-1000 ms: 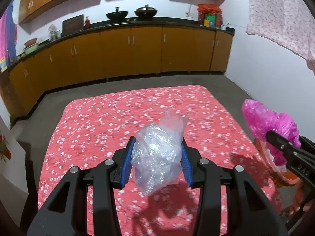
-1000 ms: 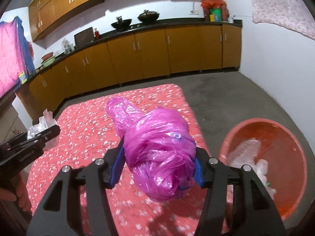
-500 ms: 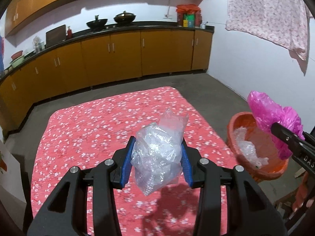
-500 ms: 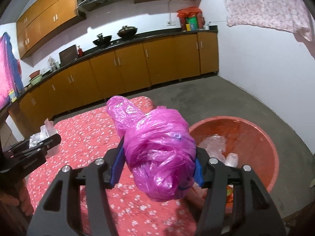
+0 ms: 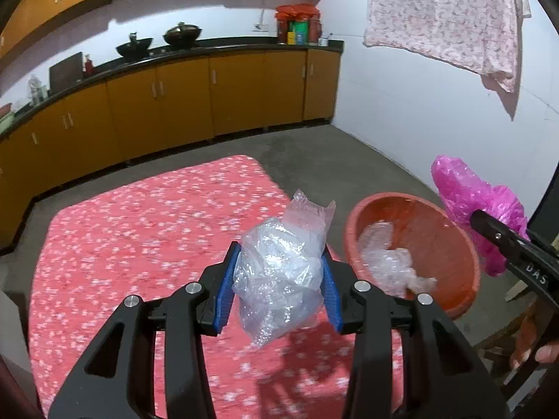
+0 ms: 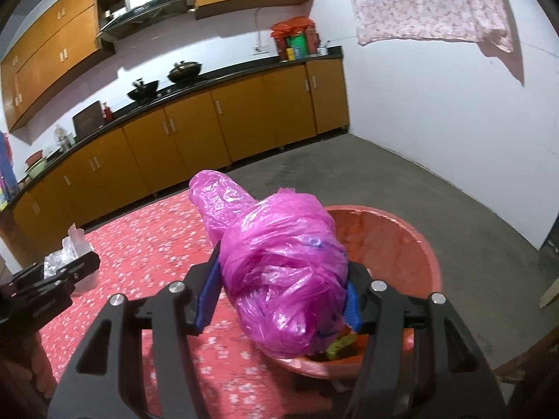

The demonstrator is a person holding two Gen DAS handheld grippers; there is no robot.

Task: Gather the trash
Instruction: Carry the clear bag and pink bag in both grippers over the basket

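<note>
Your left hand-held gripper (image 5: 278,281) is clamped on a crumpled wad of clear bubble wrap (image 5: 279,272), the blue pads (image 5: 227,281) pressing it from both sides. The wad hangs in the air above the right edge of the surface (image 5: 139,244), which is covered with a red cloth printed with small white flowers. Part of the wrap sticks up above the pads and part sags below them.

Your right hand-held gripper (image 6: 281,293) is clamped on a bundled pink plastic bag (image 6: 279,265), which bulges out well past the pads. In the right wrist view the bundle hangs over the near rim of the orange-red basin (image 6: 394,244). In the left wrist view the pink plastic bag (image 5: 478,209) shows beside the basin's far right rim, held up in the air.

The basin (image 5: 419,237) sits just off the right edge of the surface, lower than the cloth. Inside it lies a heap of clear plastic (image 5: 387,258), and a yellow-green scrap (image 6: 340,344) shows at its bottom under the pink bundle.

Behind the surface a row of brown cabinets (image 5: 174,104) runs along the wall, and a flowered cloth (image 5: 443,14) hangs on the white wall at the right.
</note>
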